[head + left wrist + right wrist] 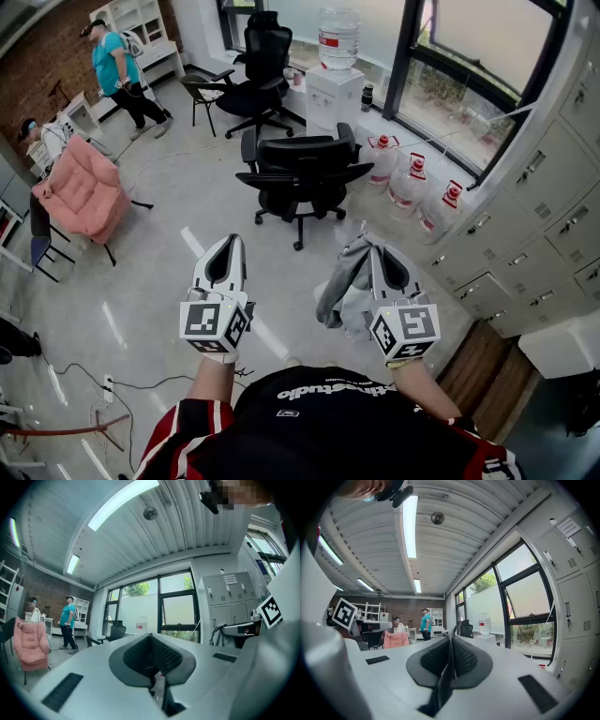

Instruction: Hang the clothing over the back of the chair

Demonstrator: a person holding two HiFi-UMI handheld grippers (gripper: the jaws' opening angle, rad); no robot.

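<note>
**Finding:** The crumpled grey fabric garment (336,286) is held by the right gripper (376,251). Its jaws are drawn narrow upon a fold of the cloth, and the rest hangs at that gripper's inner side. The left gripper (231,244) is closed and carries nothing.

**Position:** The black swivel office chair (298,169) stands well apart, ahead and slightly left of the laden gripper, about midway between both grippers. The top edge of its back runs across the head view.

**Assessment:** A forward carry by the right hand is judged necessary.
</note>
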